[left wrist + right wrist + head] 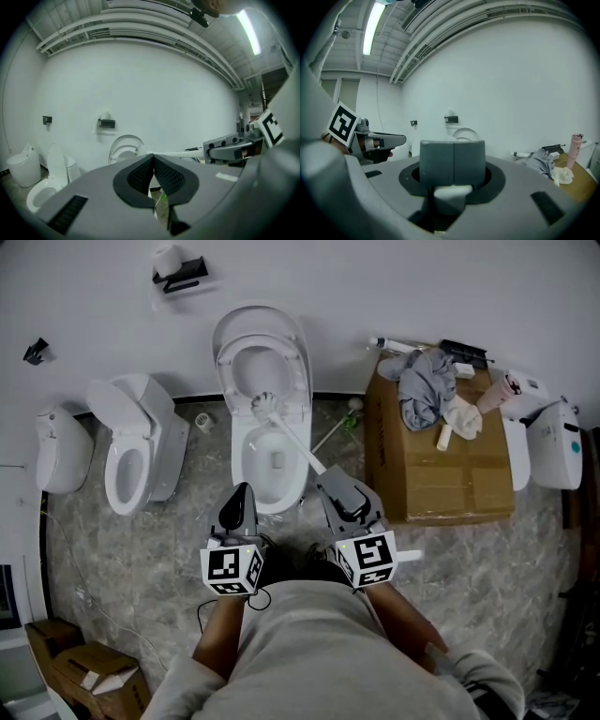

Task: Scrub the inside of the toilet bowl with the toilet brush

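The middle toilet [239,343] stands against the wall with lid and seat raised, its bowl [272,457] open below. A white toilet brush [291,435] slants across it, its bristle head [265,406] at the back of the bowl near the hinge. My right gripper [324,474] is shut on the brush handle just in front of the bowl. In the right gripper view the handle's white end [451,191] shows under the closed jaws of the right gripper [453,161]. My left gripper [243,491] [153,157] hovers at the bowl's front left, shut and empty.
A second toilet [131,442] and a smaller white unit [61,448] stand to the left. A cardboard box [436,474] at right carries a grey cloth [427,381] and pink bottle [497,395]. Small boxes [75,662] and a cable lie at bottom left.
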The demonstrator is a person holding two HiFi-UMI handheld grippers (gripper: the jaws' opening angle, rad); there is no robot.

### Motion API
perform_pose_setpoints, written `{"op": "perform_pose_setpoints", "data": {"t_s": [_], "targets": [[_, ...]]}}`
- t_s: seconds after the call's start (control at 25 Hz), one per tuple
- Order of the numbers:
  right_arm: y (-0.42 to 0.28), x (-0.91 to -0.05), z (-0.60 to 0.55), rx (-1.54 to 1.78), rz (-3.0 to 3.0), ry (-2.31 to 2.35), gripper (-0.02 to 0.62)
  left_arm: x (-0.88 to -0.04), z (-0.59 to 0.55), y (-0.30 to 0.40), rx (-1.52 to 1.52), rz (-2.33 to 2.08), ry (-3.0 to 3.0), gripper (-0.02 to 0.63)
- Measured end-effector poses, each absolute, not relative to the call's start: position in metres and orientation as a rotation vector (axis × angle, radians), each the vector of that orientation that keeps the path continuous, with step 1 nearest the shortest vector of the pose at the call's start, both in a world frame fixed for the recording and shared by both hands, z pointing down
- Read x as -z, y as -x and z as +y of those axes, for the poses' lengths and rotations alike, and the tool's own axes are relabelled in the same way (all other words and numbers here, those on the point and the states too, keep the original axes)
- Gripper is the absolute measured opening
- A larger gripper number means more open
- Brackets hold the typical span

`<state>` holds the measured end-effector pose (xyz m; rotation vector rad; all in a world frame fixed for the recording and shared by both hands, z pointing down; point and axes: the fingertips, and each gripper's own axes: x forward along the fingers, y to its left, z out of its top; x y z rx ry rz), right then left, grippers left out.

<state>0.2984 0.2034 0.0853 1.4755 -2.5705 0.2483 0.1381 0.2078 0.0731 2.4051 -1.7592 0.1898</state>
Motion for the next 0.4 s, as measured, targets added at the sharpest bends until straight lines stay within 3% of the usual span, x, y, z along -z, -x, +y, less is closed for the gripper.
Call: {"op": "perform_pose_setpoints", "data": {"t_s": [0.4], "targets": [[-0.3018,-0.0815,0.204,-0.229,-2.578,-1.484,0.147,-0.0685,0.2103,-0.1468,-0.186,-1.749,-2.426,0.009]]}}
